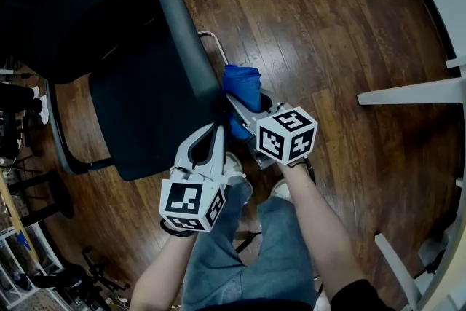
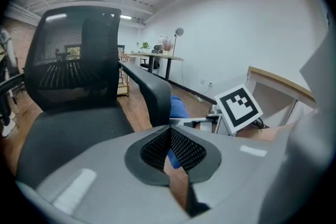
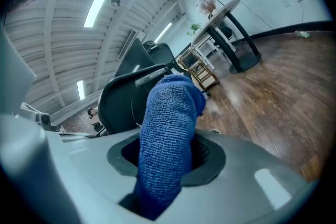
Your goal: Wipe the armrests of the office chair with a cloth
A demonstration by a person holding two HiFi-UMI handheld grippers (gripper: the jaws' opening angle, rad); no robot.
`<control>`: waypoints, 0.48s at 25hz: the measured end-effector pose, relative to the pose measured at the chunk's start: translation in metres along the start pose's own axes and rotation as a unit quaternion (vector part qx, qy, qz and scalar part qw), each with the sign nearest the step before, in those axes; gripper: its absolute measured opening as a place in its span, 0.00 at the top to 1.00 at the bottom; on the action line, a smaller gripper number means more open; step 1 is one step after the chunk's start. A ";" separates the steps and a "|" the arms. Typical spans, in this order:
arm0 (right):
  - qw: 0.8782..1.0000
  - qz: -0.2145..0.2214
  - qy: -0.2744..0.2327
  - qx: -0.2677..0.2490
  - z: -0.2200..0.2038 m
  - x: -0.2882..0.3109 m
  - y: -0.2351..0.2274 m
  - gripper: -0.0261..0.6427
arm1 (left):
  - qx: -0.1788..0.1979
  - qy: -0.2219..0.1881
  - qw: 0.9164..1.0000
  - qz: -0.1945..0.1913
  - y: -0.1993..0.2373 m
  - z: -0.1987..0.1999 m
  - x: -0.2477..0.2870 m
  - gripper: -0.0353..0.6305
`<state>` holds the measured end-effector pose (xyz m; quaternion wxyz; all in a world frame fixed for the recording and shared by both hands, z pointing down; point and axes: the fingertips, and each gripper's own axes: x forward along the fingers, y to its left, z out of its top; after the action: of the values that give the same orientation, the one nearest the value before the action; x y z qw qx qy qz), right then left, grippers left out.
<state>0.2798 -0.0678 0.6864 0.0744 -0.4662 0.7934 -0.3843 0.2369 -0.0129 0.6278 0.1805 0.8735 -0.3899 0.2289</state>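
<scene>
The office chair's long grey armrest [image 1: 186,40] runs from the top centre down to the middle of the head view, beside the dark seat [image 1: 145,113]. A folded blue cloth [image 1: 242,87] lies against the near end of that armrest, with my right gripper [image 1: 234,105] shut on it. In the right gripper view the cloth [image 3: 168,123] fills the jaws and hides most of the armrest [image 3: 144,78]. My left gripper [image 1: 216,126] is just beside it, its jaws shut on nothing [image 2: 169,131], pointing at the armrest [image 2: 152,89] and cloth [image 2: 178,108].
Dark wooden floor [image 1: 313,33] spreads to the right. White desk parts [image 1: 408,95] stand at the right edge. The person's jeans [image 1: 247,244] and shoes are below the grippers. Dark stools and clutter [image 1: 29,193] stand at the left.
</scene>
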 end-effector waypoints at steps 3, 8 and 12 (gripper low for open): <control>1.000 -0.011 0.008 0.011 -0.011 0.006 -0.015 0.75 | -0.005 0.001 1.000 -0.006 -0.004 -0.003 0.006 0.94; 0.999 -0.038 0.011 0.033 -0.033 0.015 -0.042 0.75 | -0.010 0.006 1.000 -0.012 -0.005 -0.011 0.012 0.94; 0.997 -0.053 0.033 0.035 -0.053 0.019 -0.059 0.75 | -0.010 0.009 1.000 -0.013 -0.003 -0.014 0.016 0.94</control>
<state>0.2844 -0.0708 0.7680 0.0437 -0.4917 0.7558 -0.4303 0.2452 -0.0131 0.6480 0.1953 0.8747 -0.3790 0.2305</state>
